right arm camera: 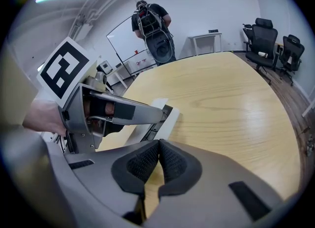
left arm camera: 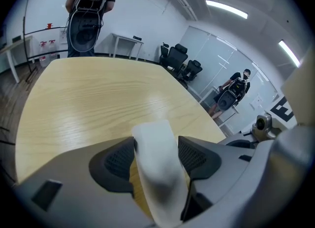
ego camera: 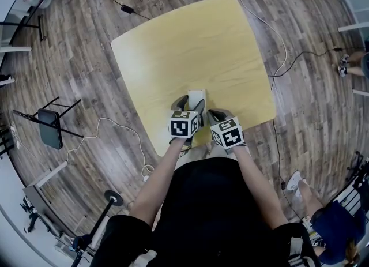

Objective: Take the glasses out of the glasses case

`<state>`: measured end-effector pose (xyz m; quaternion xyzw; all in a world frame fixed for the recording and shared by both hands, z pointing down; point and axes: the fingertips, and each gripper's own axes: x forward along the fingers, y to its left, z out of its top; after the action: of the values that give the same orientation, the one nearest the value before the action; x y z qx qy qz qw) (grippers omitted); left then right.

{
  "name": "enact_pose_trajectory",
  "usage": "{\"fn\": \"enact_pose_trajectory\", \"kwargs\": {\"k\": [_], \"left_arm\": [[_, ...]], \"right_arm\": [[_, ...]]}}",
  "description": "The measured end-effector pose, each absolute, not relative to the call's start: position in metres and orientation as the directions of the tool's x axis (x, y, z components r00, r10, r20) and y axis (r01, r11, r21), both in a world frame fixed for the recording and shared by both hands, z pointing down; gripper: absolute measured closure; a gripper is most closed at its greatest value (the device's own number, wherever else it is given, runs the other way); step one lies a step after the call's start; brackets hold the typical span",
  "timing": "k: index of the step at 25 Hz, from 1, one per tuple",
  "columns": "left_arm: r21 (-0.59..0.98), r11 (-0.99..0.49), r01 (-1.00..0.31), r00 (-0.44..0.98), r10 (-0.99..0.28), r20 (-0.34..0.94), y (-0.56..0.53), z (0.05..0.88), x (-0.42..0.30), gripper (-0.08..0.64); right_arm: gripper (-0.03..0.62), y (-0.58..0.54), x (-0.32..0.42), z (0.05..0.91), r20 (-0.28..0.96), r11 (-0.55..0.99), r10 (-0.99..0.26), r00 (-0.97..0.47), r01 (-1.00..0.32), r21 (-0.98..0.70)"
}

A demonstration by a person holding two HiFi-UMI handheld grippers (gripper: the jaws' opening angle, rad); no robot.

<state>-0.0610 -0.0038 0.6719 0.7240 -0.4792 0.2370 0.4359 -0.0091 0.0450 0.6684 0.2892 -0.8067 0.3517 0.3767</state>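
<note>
A white glasses case rests near the front edge of the yellow wooden table. My left gripper is shut on it, and in the left gripper view the case fills the gap between the two dark pads. The right gripper view shows the case held at a tilt by the left gripper. My right gripper hovers just right of the case, its jaws shut with nothing between them. No glasses are visible.
A person stands with a chair beyond the table's far edge. Office chairs and a small white desk line the back wall. Cables run across the wood floor, and a black stand sits to the left.
</note>
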Motion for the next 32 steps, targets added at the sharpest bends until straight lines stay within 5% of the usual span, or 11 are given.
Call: {"fn": "enact_pose_trajectory", "kwargs": {"k": [17,32], "left_arm": [[0.35,-0.134,-0.927,0.364,-0.55,0.752,0.008,0.65,-0.087,0.293],[0.349,-0.038,-0.936,0.305,-0.581,0.754,0.02,0.648,-0.114,0.518]], "right_arm": [[0.577,0.043,-0.017,0.652,0.795,0.618,-0.218,-0.566,-0.711,-0.337],[0.575,0.045,-0.028,0.648,0.795,0.649,-0.204,-0.571,-0.687,-0.327]]}}
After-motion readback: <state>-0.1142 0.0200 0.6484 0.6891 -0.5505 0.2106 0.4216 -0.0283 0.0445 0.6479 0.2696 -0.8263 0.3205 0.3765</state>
